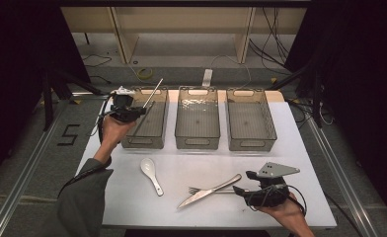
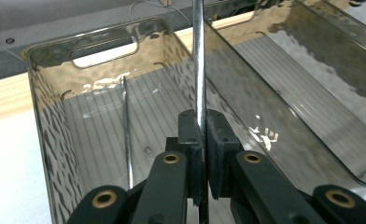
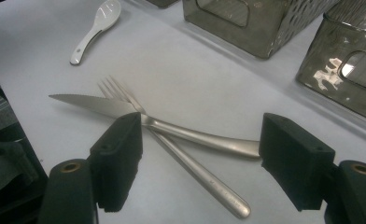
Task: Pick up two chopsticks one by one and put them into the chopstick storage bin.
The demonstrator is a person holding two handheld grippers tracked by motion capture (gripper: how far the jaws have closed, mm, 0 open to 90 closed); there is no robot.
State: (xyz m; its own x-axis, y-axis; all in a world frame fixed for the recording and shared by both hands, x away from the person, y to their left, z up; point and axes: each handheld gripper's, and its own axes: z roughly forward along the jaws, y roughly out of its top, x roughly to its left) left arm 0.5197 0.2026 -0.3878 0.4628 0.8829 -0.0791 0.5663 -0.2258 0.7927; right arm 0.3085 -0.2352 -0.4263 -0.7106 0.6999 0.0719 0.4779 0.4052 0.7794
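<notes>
The left tongs were clamped on a thin metal rod, most likely a chopstick, and stood over the near left part of the left bin. In the left gripper view the pads pressed together on that rod, which rose straight up between them and ran out past the top of the frame. From above, the rod slanted up and away from the tongs across the bin's far left corner. A second thin rod lay inside the same bin, resting on its ribbed floor; the left gripper view showed it to the left of the held one, apart from it.

The right tongs stood apart and held nothing. They hovered near the front right of the bench, just beside the handle ends of a knife and a fork. In the right gripper view the two pads framed those handles without touching them. The knife lay across the fork, the two crossing near the middle, with blade and tines pointing away from the tongs.

A white ceramic spoon lay on the bench to the left of the knife and fork, well apart from both tongs, bowl towards the bins. The middle bin and the right bin stood in a row with the left one along the far side of the bench.
</notes>
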